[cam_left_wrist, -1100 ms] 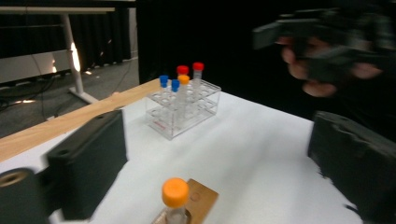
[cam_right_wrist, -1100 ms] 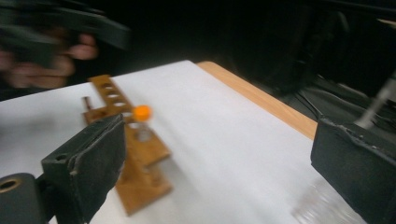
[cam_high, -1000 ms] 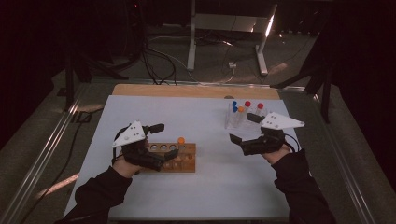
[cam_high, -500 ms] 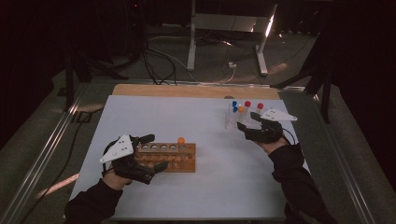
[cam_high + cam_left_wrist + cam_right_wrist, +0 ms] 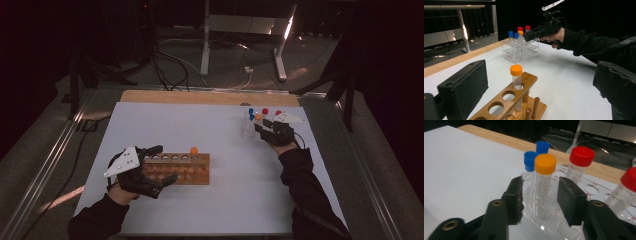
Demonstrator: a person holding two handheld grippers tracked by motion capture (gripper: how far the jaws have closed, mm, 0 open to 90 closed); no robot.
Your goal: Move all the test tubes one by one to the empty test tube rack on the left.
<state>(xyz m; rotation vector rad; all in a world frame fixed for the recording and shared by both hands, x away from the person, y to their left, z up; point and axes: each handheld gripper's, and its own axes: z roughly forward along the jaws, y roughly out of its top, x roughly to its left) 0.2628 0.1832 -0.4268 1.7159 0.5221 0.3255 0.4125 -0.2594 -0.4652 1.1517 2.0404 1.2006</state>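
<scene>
The right hand-held gripper (image 5: 540,195) has just been closing; its jaws flank the orange-capped tube (image 5: 544,182) in the clear rack (image 5: 248,126) near the table's far right corner, pads not yet touching. The left hand-held gripper (image 5: 159,165), wide open, straddles the wooden rack (image 5: 192,170) near the front left.

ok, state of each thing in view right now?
right gripper: jaws just closing around orange-capped tube, gaps remain
clear rack: holds capped tubes, upright
wooden rack: one orange-capped tube standing in it
left gripper: open, straddling wooden rack's end
</scene>
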